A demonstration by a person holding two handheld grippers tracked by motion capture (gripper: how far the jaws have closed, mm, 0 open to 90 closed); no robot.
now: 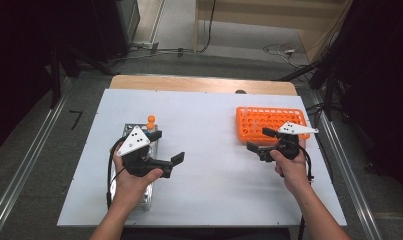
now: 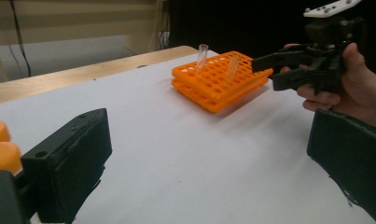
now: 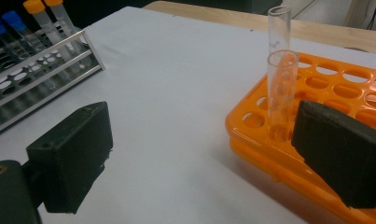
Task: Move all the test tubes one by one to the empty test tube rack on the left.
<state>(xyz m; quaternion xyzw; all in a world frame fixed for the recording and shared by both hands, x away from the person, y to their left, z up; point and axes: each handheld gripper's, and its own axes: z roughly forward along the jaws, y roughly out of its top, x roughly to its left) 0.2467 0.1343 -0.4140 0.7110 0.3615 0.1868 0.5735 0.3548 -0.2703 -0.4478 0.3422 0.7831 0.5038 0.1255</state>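
Two clear tubes already stand in the orange rack on the counter. Capped tubes wait in the metal rack. Both the left gripper and right gripper have jaws apart and hold nothing, so more transfers likely remain.

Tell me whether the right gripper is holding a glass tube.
No: the right gripper has open jaws with nothing between them; two clear tubes stand in the orange rack.

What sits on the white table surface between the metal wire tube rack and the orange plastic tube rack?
Nothing: in the high view the white table surface is bare between the metal wire tube rack and the orange plastic tube rack.
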